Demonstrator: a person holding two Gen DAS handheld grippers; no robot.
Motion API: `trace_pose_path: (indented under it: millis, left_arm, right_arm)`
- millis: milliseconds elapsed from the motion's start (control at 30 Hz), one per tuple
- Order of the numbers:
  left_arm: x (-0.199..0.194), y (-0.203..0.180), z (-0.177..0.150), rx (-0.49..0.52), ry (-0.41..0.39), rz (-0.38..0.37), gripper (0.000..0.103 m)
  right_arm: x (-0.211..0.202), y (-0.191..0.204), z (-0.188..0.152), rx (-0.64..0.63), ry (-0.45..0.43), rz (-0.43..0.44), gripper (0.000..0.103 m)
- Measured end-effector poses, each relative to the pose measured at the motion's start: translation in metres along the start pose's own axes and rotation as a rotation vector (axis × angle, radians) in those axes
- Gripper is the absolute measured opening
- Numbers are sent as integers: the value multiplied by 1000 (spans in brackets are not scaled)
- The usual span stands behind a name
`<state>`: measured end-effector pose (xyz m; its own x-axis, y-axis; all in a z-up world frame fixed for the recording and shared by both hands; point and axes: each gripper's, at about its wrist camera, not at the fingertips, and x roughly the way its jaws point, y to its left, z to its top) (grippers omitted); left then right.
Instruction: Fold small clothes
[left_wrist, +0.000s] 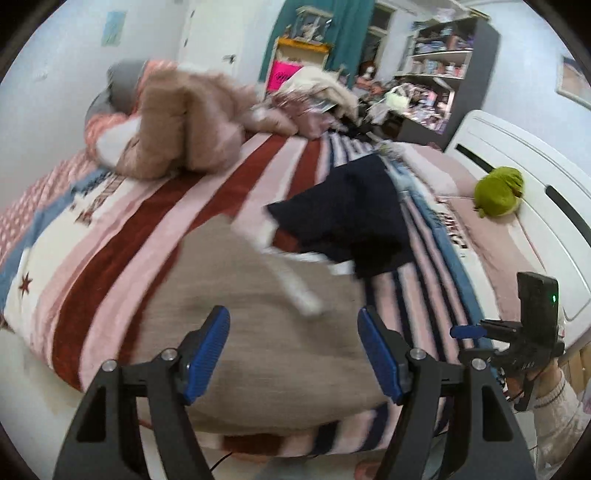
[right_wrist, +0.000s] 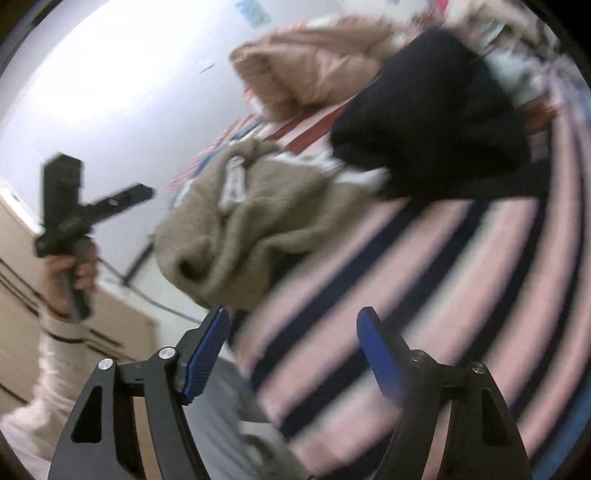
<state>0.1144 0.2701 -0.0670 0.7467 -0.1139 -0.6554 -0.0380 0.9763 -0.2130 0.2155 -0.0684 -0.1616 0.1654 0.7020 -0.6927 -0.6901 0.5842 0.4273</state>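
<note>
A beige knit garment (left_wrist: 236, 295) with a white drawstring (left_wrist: 295, 284) lies spread on the striped bed near its front edge. A dark navy garment (left_wrist: 343, 214) lies just behind it. My left gripper (left_wrist: 293, 332) is open and empty, hovering over the beige garment. In the right wrist view the beige garment (right_wrist: 251, 218) looks bunched at the bed's edge, with the navy garment (right_wrist: 436, 118) beyond it. My right gripper (right_wrist: 293, 332) is open and empty, above the striped blanket (right_wrist: 424, 295). Both views are motion-blurred.
A pink fluffy coat (left_wrist: 177, 122) and a heap of clothes (left_wrist: 314, 99) lie at the far side of the bed. A green plush toy (left_wrist: 498, 192) sits by the white bed frame (left_wrist: 535, 184). Cluttered shelves (left_wrist: 443, 62) stand behind.
</note>
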Motion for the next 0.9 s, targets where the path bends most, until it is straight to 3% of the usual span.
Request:
trace_pose_path:
  millis: [133, 233, 333, 433, 533, 667, 900]
  left_arm:
    - [-9, -89, -7, 98, -117, 26, 69]
    - [-15, -150, -17, 150, -221, 3, 75]
    - [-24, -206, -31, 195, -334, 0, 88]
    - [-35, -248, -46, 215, -436, -15, 100]
    - [-43, -274, -58, 208, -500, 0, 102]
    - [-48, -291, -62, 210, -539, 34, 102]
    - [-50, -296, -66, 210, -527, 25, 102]
  right_arm:
    - [-64, -4, -40, -47, -93, -188, 69]
    - [-97, 7, -59, -73, -178, -301, 74]
    - [-134, 25, -79, -121, -284, -454, 77]
    - [-165, 38, -102, -158, -393, -581, 92]
    - [-195, 52, -115, -171, -507, -671, 103]
    - [-225, 65, -127, -170, -634, -747, 103]
    - [-248, 71, -133, -166, -686, -756, 103]
